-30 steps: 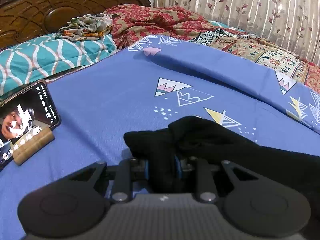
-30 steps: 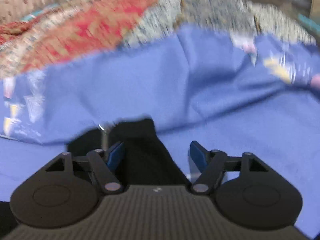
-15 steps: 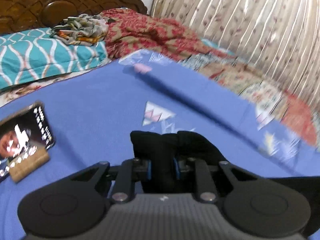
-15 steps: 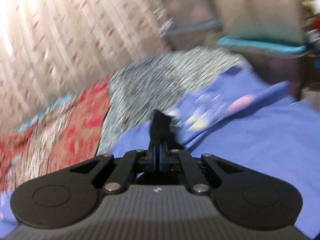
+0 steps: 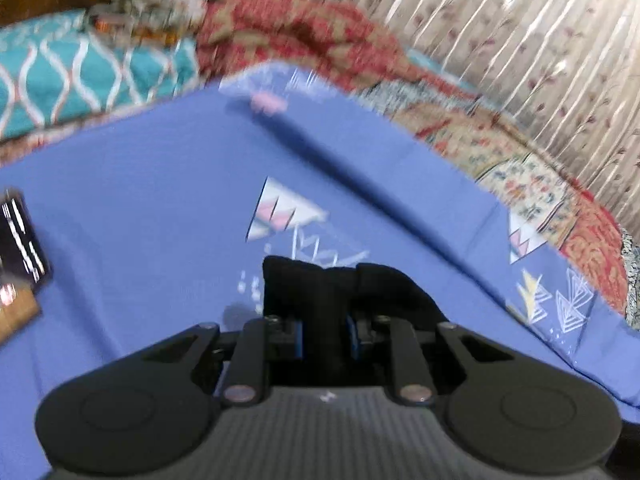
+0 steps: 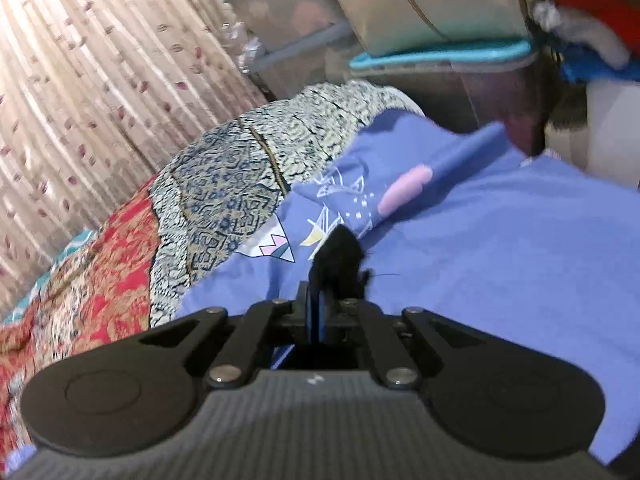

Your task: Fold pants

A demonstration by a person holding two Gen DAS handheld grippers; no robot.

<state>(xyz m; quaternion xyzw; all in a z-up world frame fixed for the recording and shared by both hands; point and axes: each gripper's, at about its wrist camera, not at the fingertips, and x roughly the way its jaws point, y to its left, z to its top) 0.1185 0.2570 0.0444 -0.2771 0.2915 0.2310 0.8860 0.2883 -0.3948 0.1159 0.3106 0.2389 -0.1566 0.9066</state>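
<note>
The black pants (image 5: pixel 320 280) bunch up in the left wrist view just ahead of my left gripper (image 5: pixel 325 330), which is shut on a thick fold of the cloth between its blue pads. More black cloth runs off to the right behind the gripper body. In the right wrist view my right gripper (image 6: pixel 318 312) is shut on a thin edge of the black pants (image 6: pixel 340 260), which sticks up past the fingertips. Both grippers hold the cloth above the blue bedsheet (image 5: pixel 160 208).
A phone (image 5: pixel 20 240) on a wooden stand sits at the left edge of the sheet. A teal pillow (image 5: pixel 80 76) and red patterned quilt (image 5: pixel 304 36) lie at the head. A curtain (image 6: pixel 100 60) hangs behind; stacked storage boxes (image 6: pixel 420 40) stand past the bed's end.
My right gripper closed on the pants' edge, lifted it and rolled, swinging its view toward the curtain and boxes. My left gripper rose a little with its fold still held.
</note>
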